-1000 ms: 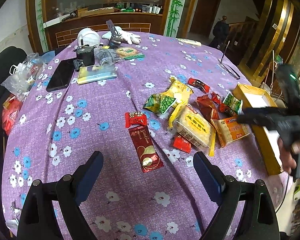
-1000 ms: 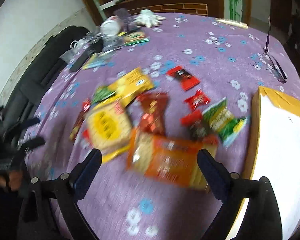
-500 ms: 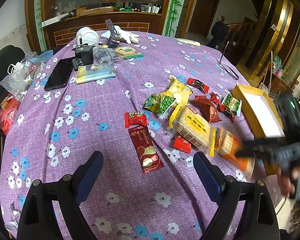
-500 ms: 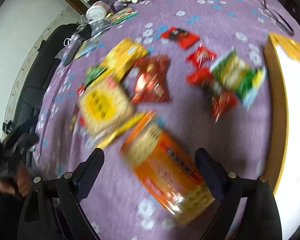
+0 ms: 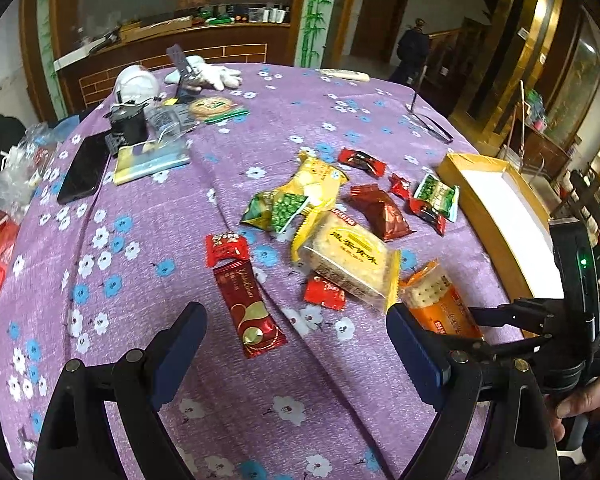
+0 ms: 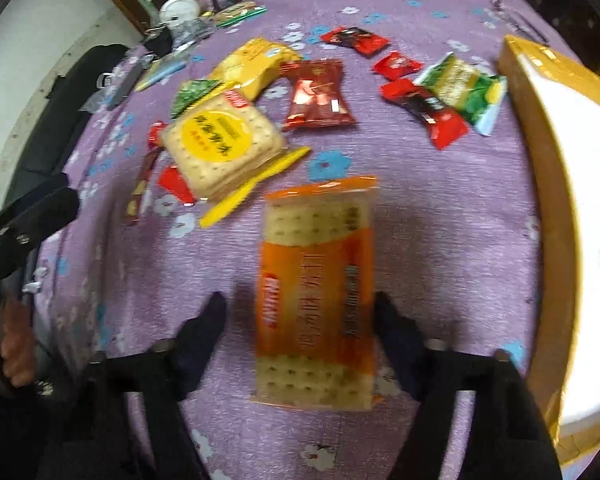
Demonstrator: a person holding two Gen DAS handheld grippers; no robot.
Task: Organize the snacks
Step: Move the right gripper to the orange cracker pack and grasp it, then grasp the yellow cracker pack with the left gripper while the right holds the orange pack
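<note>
— What does the right wrist view add?
— The orange pack [image 6: 316, 292] lies between the right gripper [image 6: 300, 320] jaws, which have just been closing; one pad touches, the other stands just off.
— And the left view?
— The left gripper [image 5: 296, 340] spread over the purple cloth [image 5: 148, 240], snacks [image 5: 348, 256] beside the box [image 5: 496, 236], and a wooden counter [image 5: 172, 44] behind.

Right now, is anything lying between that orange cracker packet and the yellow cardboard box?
Nothing visible does. The orange plastic cracker packet sits between the right tool's just-closing fingers, and only bare purple flowered tablecloth separates it from the open yellow cardboard box. The other snacks lie farther back.
</note>
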